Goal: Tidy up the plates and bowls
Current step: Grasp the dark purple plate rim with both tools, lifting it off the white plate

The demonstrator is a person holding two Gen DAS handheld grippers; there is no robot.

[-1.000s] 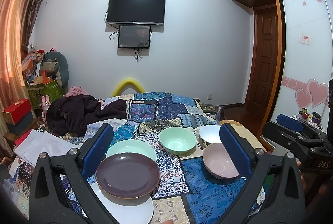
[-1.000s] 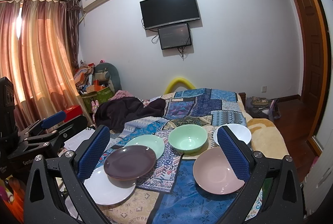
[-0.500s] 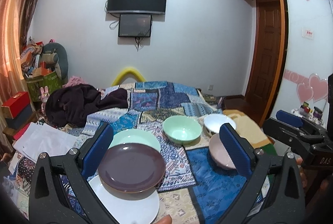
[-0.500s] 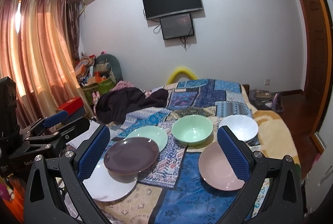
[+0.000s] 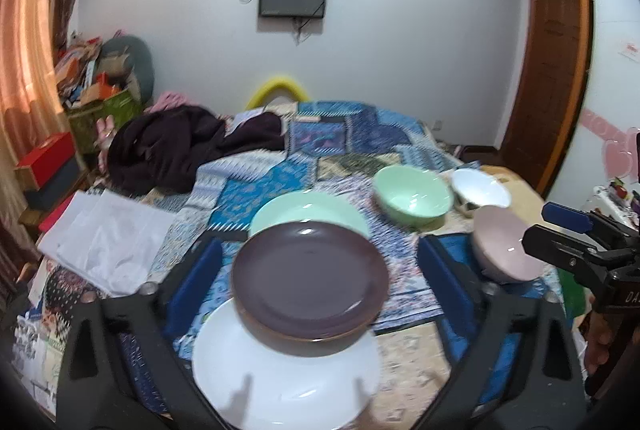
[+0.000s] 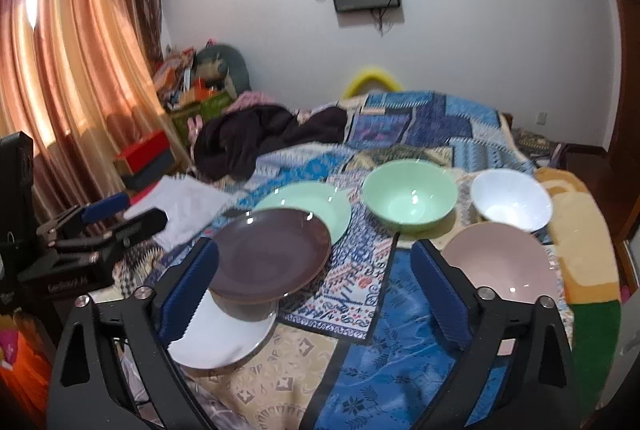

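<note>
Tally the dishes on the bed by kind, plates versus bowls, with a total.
Plates: 3 (purple plate, white plate, green plate)
Bowls: 3 (green bowl, white bowl, pink bowl)
Total: 6

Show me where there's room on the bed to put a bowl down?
Free: the blue patch between the purple plate and pink bowl, and the quilt behind the green bowl. Crowded: around the white plate and green plate.
</note>
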